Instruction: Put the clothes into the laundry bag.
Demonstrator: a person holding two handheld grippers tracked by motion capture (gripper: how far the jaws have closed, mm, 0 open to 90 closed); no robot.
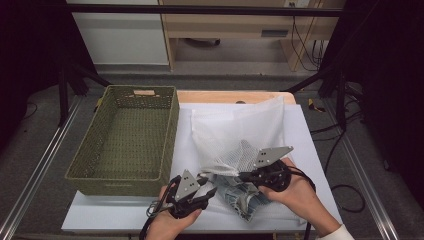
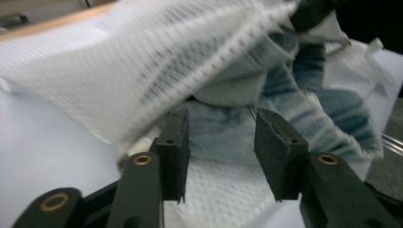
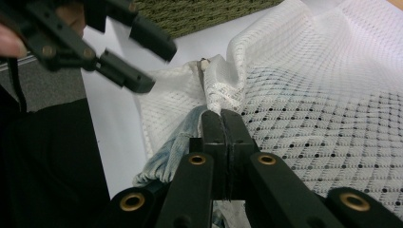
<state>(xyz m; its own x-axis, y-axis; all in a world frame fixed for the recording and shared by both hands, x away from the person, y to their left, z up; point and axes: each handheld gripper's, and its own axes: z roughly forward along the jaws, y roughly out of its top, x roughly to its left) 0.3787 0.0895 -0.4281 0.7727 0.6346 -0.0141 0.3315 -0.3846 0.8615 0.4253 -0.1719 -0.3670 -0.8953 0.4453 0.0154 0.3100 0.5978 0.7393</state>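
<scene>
- Clearly, the right claw [image 3: 222, 116] pinched the mesh bag's [image 1: 240, 130] rim, lifting it off the white surface [image 1: 310, 145].
- Left claw [image 2: 221, 137] stood part-open, jaws either side of the denim [image 2: 223, 118] at the bag's mouth, not gripping.
- Risks: thin mesh could slip free; left jaws might snag netting with the denim.

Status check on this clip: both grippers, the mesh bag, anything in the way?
Right gripper shut on mesh bag rim, lifting it. Left gripper open, fingers astride the blue-white garment at the bag mouth. Green basket stands apart, left; nothing blocking.
</scene>
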